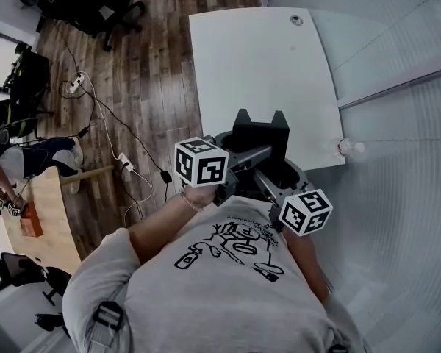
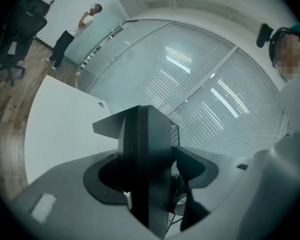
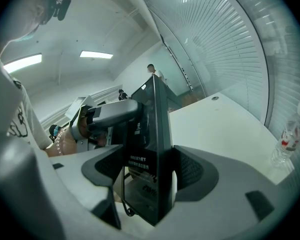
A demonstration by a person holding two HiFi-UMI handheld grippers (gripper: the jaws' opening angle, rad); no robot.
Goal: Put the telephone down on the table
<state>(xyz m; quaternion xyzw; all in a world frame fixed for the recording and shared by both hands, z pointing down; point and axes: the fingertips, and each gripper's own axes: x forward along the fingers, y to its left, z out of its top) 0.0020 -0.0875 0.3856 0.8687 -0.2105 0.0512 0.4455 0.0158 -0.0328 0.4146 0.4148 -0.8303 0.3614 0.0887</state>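
A black telephone [image 1: 261, 134] hangs over the near edge of the white table [image 1: 257, 72], held upright between both grippers. My left gripper [image 1: 235, 159] clamps one side of it, and in the left gripper view the telephone [image 2: 147, 154] fills the gap between that gripper's [image 2: 150, 176] pads. My right gripper [image 1: 275, 181] clamps the other side. The right gripper view has the telephone [image 3: 150, 149], with white print on its face, pressed between the right gripper's [image 3: 150, 171] dark pads. A thin cord dangles below the phone.
A plastic bottle [image 1: 348, 148] stands at the table's near right corner, against the glass wall with blinds. A cable hole [image 1: 297, 20] sits at the table's far end. Left of the table are wooden floor with cables and a power strip [image 1: 125, 164], office chairs [image 1: 95, 6] and a wooden table [image 1: 44, 212].
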